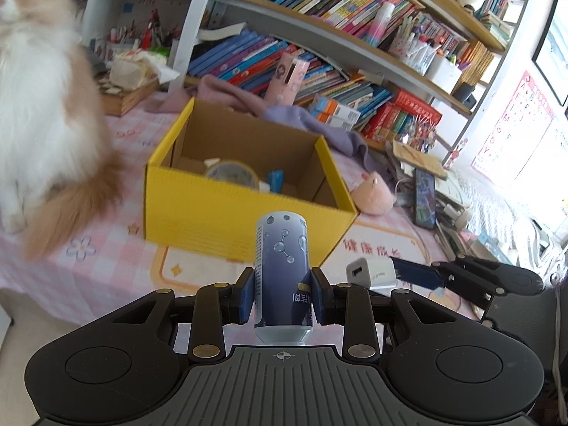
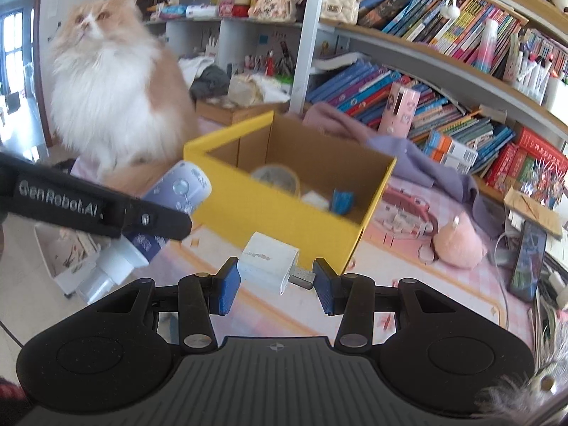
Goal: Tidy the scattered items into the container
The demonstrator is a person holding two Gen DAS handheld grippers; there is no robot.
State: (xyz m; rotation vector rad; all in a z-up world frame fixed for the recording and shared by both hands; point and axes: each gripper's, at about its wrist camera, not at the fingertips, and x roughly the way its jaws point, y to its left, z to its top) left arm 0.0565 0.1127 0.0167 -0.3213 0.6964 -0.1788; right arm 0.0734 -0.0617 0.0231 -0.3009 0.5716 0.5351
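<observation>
Left gripper (image 1: 283, 293): I have its jaws clamped on the blue can (image 1: 282, 277).
Right gripper (image 2: 271, 277): jaws pinching the white charger (image 2: 268, 261).
Yellow box (image 1: 245, 209): just ahead of both jaws.
Risk: cat (image 2: 113, 96) beside box may bump my drop.

A glossy printed can (image 1: 281, 269) with a smooth blue label sits between the matt blue pads of the left claw (image 1: 283, 296), lower centre. The right claw (image 2: 277, 285), black matt plastic with brass-coloured rivets, pinches a white, smooth plastic charger (image 2: 267, 259) with a dull metal plug. Mid-frame, the yellow box (image 2: 269, 213) shows ribbed corrugated cardboard outside and raw brown paperboard within. A soft lilac cloth (image 2: 419, 159) drapes behind it. At upper left, the cat (image 2: 110, 81) is long, fluffy fur. The worktop (image 1: 117, 248) wears a smooth pink checked cover.
</observation>
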